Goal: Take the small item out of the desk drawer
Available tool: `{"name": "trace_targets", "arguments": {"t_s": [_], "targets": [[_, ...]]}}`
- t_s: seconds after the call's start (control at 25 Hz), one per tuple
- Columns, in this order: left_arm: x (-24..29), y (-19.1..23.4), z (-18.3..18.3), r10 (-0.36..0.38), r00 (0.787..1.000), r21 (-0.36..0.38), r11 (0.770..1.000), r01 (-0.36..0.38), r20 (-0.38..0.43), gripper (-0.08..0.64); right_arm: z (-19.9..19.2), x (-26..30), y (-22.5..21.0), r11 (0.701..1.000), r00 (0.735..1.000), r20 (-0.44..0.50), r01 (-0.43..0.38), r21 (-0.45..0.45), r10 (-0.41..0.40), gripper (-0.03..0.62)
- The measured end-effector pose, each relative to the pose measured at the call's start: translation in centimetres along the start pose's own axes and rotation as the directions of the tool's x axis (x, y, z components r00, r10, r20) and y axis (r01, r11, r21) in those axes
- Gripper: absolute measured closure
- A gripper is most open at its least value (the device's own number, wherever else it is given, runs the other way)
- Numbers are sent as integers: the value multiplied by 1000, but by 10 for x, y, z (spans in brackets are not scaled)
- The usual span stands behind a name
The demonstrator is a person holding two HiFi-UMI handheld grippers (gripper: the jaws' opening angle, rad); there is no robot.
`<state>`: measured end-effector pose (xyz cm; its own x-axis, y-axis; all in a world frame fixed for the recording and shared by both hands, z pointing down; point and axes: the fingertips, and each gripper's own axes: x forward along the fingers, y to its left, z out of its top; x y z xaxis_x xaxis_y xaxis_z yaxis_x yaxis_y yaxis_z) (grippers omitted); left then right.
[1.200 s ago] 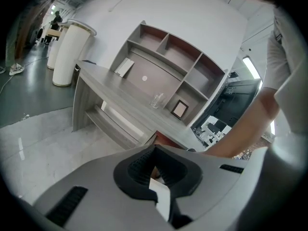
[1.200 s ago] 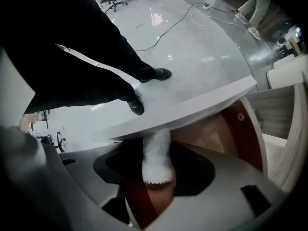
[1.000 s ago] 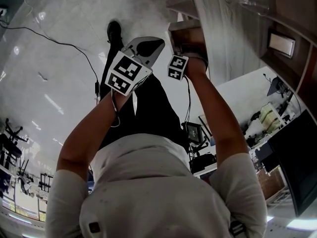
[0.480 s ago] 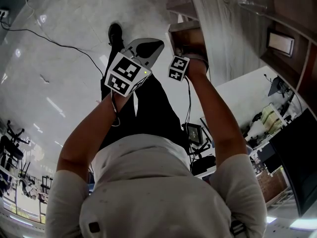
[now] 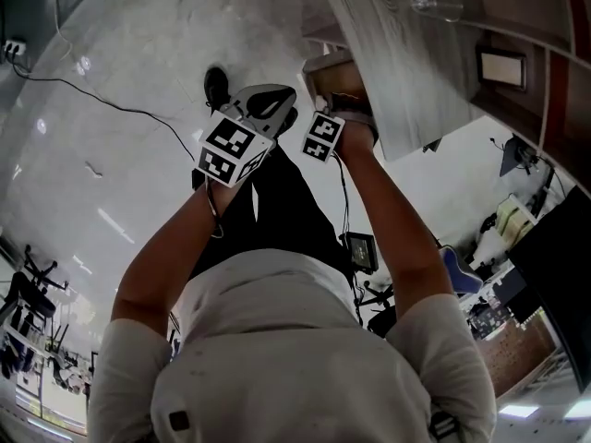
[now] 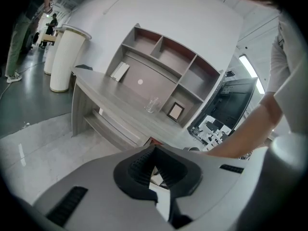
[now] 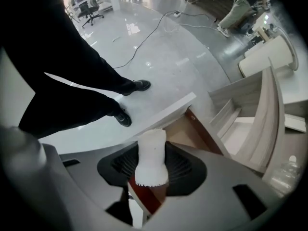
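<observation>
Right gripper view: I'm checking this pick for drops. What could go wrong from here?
1. The right gripper has just been closing and now pinches the white item, which sticks out past the jaw tips. It could tilt or slip out.
2. The open drawer lies right below, so a dropped item would probably fall back in, and the drawer's rim could snag it on the way out.

White short-sleeved shirt (image 5: 277,349), black trousers (image 5: 286,210), black shoes (image 7: 137,85); grey left tongs (image 6: 153,168), grey right tongs (image 7: 151,163).
</observation>
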<state>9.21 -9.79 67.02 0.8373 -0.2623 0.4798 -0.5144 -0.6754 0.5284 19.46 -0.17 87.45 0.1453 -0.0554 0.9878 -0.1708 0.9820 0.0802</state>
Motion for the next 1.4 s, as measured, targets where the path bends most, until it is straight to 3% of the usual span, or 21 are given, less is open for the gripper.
{"name": "trace_targets", "arguments": {"t_s": [0.2, 0.4, 0.56, 0.8, 1.0, 1.16, 1.4], "targets": [[-6, -20, 20, -6, 1000, 20, 1000, 6, 10, 545, 2, -38, -8, 994, 998, 52, 34, 102, -40, 425], [-16, -38, 48, -11, 1000, 78, 997, 10, 20, 545, 8, -82, -22, 968, 988, 128, 58, 244, -91, 425], [-23, -59, 77, -13, 999, 112, 994, 9, 34, 545, -2, -132, -30, 924, 967, 208, 56, 378, -144, 425], [-31, -99, 127, -48, 997, 194, 980, 36, 58, 545, -25, -216, -53, 829, 909, 311, 63, 555, -276, 425], [-41, -146, 155, -81, 994, 249, 967, 60, 73, 545, -51, -291, -59, 739, 837, 384, 36, 673, -390, 425], [-47, -183, 174, -115, 990, 299, 951, 85, 84, 545, -77, -350, -69, 637, 753, 423, -7, 771, -504, 425], [-55, -239, 206, -175, 978, 370, 921, 120, 117, 545, -118, -428, -76, 512, 616, 432, -54, 857, -658, 425]]}}
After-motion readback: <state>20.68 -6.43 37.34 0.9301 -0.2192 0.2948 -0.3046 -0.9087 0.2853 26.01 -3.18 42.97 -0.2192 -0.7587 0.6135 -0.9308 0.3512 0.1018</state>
